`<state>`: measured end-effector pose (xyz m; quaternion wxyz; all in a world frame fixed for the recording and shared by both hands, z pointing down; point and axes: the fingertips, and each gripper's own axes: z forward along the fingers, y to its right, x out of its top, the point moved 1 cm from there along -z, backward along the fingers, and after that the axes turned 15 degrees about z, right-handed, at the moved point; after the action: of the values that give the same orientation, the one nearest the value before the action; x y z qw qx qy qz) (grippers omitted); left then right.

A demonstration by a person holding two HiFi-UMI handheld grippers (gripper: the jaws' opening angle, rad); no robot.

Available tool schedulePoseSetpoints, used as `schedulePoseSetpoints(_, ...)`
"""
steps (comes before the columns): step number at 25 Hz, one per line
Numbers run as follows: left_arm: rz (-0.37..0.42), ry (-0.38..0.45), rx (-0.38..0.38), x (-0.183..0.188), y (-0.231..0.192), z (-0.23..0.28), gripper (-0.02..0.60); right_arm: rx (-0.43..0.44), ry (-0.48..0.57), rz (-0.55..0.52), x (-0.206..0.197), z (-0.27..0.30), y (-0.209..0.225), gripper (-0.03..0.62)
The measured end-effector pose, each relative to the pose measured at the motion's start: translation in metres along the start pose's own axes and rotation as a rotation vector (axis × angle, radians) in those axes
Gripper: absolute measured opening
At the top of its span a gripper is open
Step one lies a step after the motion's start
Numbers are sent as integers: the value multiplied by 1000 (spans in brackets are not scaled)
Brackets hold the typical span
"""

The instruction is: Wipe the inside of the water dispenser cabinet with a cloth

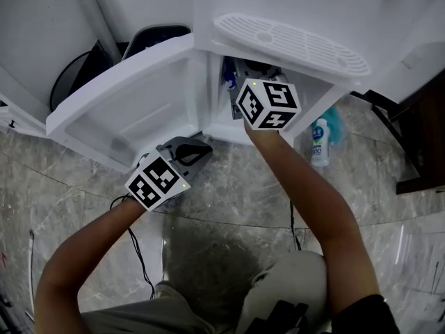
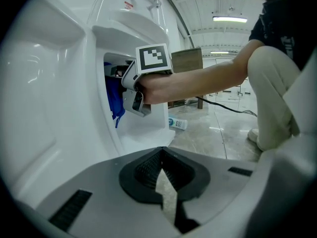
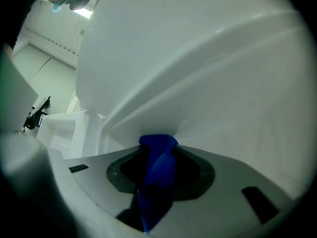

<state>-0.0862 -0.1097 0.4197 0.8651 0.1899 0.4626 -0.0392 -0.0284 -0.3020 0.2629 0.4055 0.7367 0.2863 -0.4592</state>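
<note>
Blue cloth held inside the water dispenser cabinet

The right gripper (image 3: 159, 151) pinches the blue cloth (image 3: 157, 177) by the cabinet (image 2: 151, 127) wall, contact unclear; the head view hides its jaws. The left gripper (image 2: 161, 157), pressed together and empty, sits beside the open door (image 1: 118, 113).

bare hall: strip lights (image 2: 230, 19), tiled floor (image 1: 236, 200)
</note>
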Motion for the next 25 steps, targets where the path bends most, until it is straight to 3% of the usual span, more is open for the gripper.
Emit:
schedulePoseSetpoints(8,23,24,-13,16,2,6,6,-84,-28,-30,-1,33,32,114)
schedulePoseSetpoints(11,32,28,-16,20,4,4,6,-75,-37,-58,1,40,35,114)
schedulePoseSetpoints(19,17,5,-9,11,3,-2,6,-5,-33,-9,0,12,10,114)
schedulePoseSetpoints(25,24,27,-15,20,3,2,6,-40,-41,-59,1,28,23,114)
